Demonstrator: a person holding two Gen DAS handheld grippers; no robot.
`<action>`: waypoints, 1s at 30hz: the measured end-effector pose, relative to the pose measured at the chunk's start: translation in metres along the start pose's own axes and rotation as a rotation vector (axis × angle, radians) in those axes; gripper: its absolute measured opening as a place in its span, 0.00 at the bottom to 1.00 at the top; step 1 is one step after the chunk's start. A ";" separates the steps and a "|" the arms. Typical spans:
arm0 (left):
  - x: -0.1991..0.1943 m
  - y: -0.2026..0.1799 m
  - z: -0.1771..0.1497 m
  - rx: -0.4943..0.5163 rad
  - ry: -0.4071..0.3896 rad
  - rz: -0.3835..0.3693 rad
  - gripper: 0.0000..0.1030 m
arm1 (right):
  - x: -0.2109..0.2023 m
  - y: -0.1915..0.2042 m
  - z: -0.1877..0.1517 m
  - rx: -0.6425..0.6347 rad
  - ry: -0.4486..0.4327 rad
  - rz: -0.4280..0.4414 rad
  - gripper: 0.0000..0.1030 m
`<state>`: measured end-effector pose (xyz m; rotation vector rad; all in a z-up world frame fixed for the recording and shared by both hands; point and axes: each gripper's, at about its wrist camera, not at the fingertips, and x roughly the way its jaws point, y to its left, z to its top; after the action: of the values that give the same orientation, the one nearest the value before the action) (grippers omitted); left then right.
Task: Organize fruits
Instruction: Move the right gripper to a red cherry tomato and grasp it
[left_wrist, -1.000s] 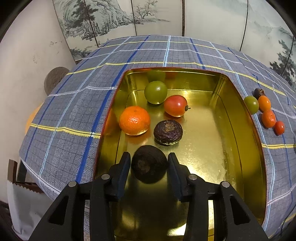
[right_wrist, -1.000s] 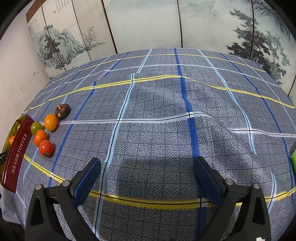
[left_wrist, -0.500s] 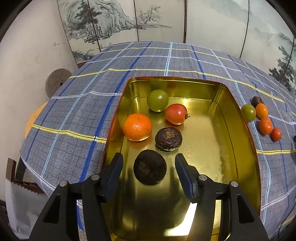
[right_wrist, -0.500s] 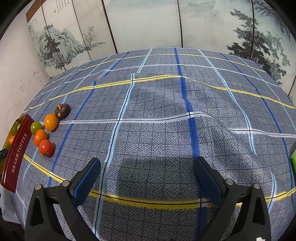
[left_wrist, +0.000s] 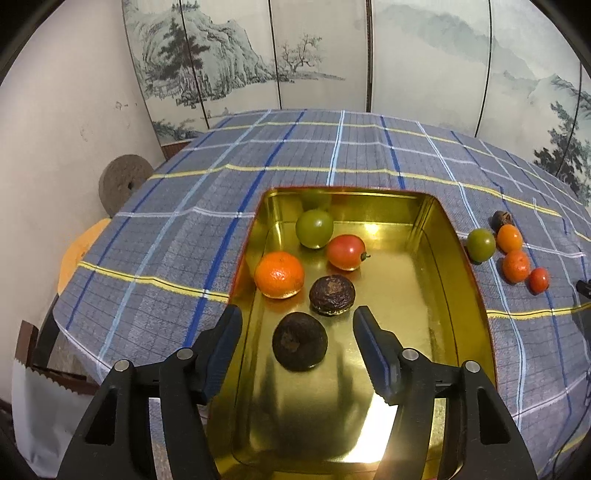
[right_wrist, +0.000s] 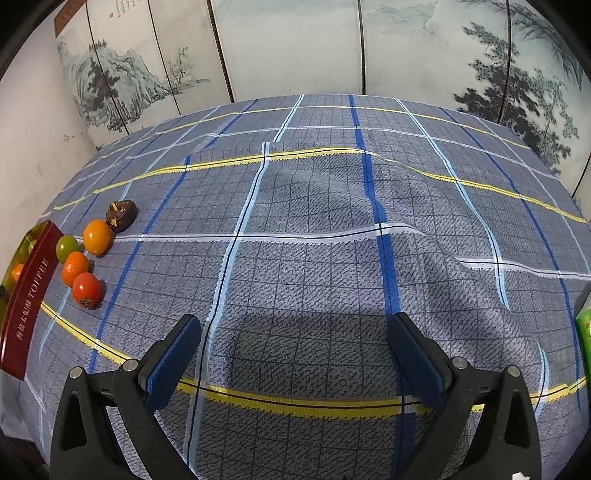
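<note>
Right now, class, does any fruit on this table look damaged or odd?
Yes. The dark fruit on the cloth beside the tin looks split, showing pale flesh. The two dark fruits inside, one wrinkled and one rough-skinned, look shrivelled.

I read the tin (left_wrist: 436, 221) as gold inside and dark red outside with pale lettering, on a grey-blue plaid cloth (right_wrist: 314, 206) lined in blue, white and yellow. Inside lie a green tomato (left_wrist: 314, 228), a red tomato (left_wrist: 345, 252), an orange mandarin (left_wrist: 279, 274) and two dark brown fruits (left_wrist: 299, 341). My tongs' pads (left_wrist: 371, 352) are blue on black frames.
</note>
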<state>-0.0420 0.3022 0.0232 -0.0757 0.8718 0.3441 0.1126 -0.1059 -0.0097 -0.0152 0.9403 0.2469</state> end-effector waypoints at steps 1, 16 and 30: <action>-0.003 0.001 0.000 0.000 -0.010 0.007 0.63 | 0.000 0.001 0.000 -0.006 0.001 -0.009 0.97; -0.036 -0.006 -0.004 -0.015 -0.063 -0.039 0.64 | -0.033 0.112 0.004 -0.254 -0.050 0.357 0.62; -0.045 -0.018 -0.006 0.017 -0.063 -0.054 0.64 | 0.014 0.163 0.011 -0.436 0.028 0.288 0.27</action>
<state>-0.0670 0.2721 0.0521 -0.0723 0.8083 0.2867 0.0941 0.0570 0.0011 -0.2866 0.9001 0.7169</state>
